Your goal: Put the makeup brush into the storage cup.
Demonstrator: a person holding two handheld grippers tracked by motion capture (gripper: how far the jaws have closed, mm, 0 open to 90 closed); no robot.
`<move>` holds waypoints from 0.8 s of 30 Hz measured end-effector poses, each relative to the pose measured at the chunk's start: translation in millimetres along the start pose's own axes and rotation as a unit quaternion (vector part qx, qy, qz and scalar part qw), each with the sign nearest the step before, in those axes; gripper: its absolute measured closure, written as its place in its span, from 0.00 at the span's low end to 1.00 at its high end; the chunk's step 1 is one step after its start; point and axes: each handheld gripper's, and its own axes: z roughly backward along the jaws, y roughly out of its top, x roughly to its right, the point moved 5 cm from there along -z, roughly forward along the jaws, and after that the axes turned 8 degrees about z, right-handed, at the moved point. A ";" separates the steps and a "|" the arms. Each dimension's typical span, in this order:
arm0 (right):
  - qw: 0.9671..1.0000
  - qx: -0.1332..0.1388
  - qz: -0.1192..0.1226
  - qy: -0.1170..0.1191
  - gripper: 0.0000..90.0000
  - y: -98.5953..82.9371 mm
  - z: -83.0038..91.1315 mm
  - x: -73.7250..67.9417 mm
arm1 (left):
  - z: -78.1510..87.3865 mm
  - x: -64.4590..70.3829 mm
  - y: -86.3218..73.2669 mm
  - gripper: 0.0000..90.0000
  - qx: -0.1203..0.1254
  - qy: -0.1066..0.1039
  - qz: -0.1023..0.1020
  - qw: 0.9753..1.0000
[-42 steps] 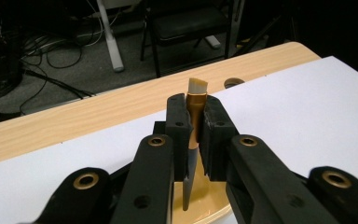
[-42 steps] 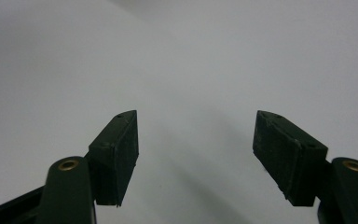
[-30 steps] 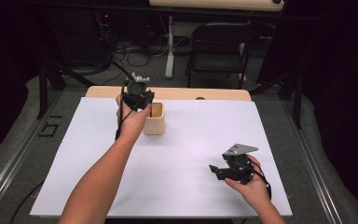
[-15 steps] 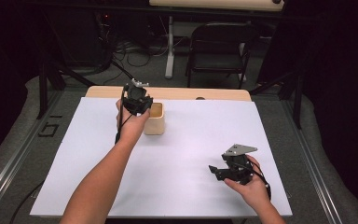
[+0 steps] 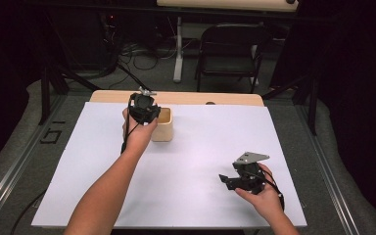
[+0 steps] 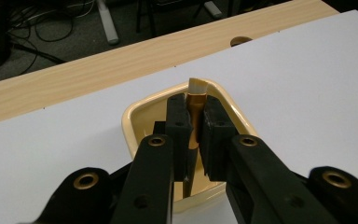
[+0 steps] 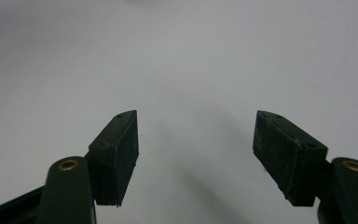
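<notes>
— What's the left hand up to, over on that side?

— It's got the left tongs (image 5: 145,108) held over the little cream tub (image 5: 162,125), which sits toward the far end of the white table (image 5: 196,161) — just short of the bare wooden strip (image 5: 176,98) along the back edge. In the left gripper view the jaws are squeezed nearly together on a small brush (image 6: 195,114): copper-coloured ferrule, pale bristles poking up past the pads, dark handle running down into the tub (image 6: 135,126).

— Is the brush resting on the bottom?

— Can't tell; the lower end is hidden behind the tongs (the tub's inside is mostly blocked from here too).

— And moving across to the right?

— Bare white sheet through the middle, then the right tongs (image 5: 227,180) down near the person's edge of the table, well apart from the tub. They're held low in the right hand (image 5: 264,198), grey three-cornered plate on top.

— Holding anything?

— Nothing. In the right gripper view the two black pads (image 7: 121,149) stand wide apart — just plain white surface between them.
</notes>
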 end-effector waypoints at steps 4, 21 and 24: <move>1.000 0.000 -0.002 0.000 0.35 -0.1 0.4 -0.1 | -1.8 0.7 -2.1 0.93 -0.001 0.001 0.001 1.000; 1.000 -0.002 -0.001 0.000 0.35 -0.9 -0.3 -0.1 | -2.1 -2.7 -5.0 0.92 -0.001 0.003 0.005 1.000; 1.000 -0.003 0.000 0.001 0.35 -1.1 -0.4 -0.2 | -0.9 -3.4 -6.5 0.92 -0.004 0.000 0.002 1.000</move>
